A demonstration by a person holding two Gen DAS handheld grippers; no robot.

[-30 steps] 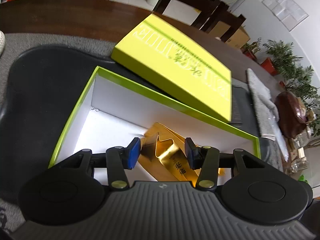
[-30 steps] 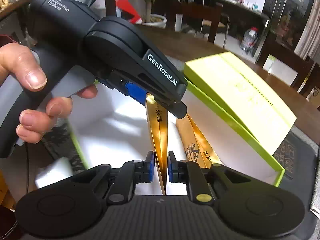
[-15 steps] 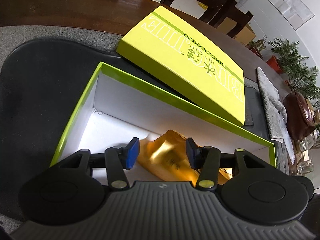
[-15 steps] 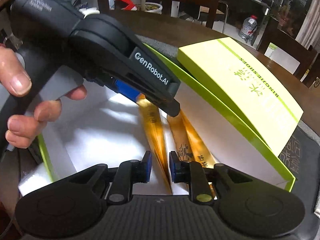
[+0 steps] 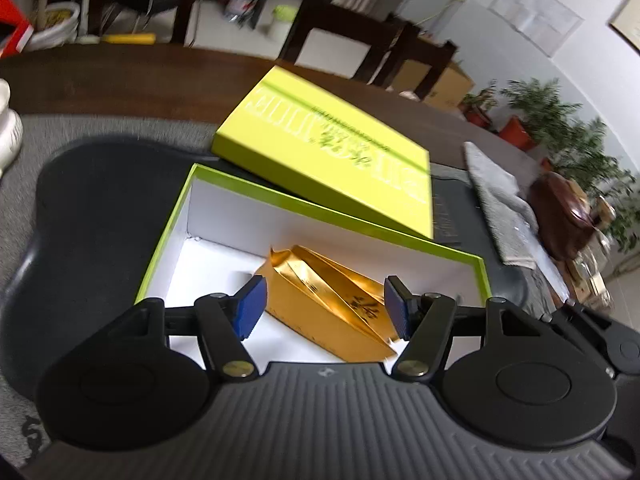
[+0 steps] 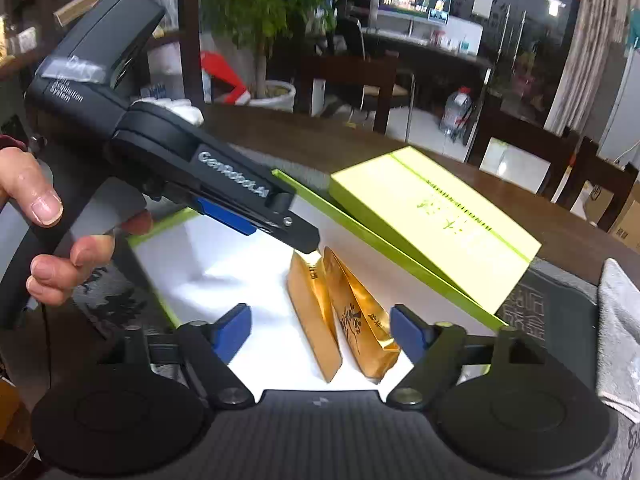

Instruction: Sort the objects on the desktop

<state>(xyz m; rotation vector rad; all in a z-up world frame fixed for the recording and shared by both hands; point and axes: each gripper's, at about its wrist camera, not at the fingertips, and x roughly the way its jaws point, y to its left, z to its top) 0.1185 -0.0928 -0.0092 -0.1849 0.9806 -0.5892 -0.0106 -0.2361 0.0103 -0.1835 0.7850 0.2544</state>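
Two gold foil packets lie side by side on the white floor of an open box with a lime-green rim. Its lime-green lid leans on the box's far wall. My left gripper hangs open above the packets, holding nothing. It also shows in the right wrist view as the black tool held by a hand. My right gripper is open too, its blue pads either side of the packets and apart from them.
The box rests on a dark mat over a grey cloth on a brown wooden table. A folded grey towel and a brown bag lie to the right. Chairs and potted plants stand beyond the table.
My right gripper let go of the gold packet, which now lies flat beside the other one. Both grippers opened wider and rose away from the box.
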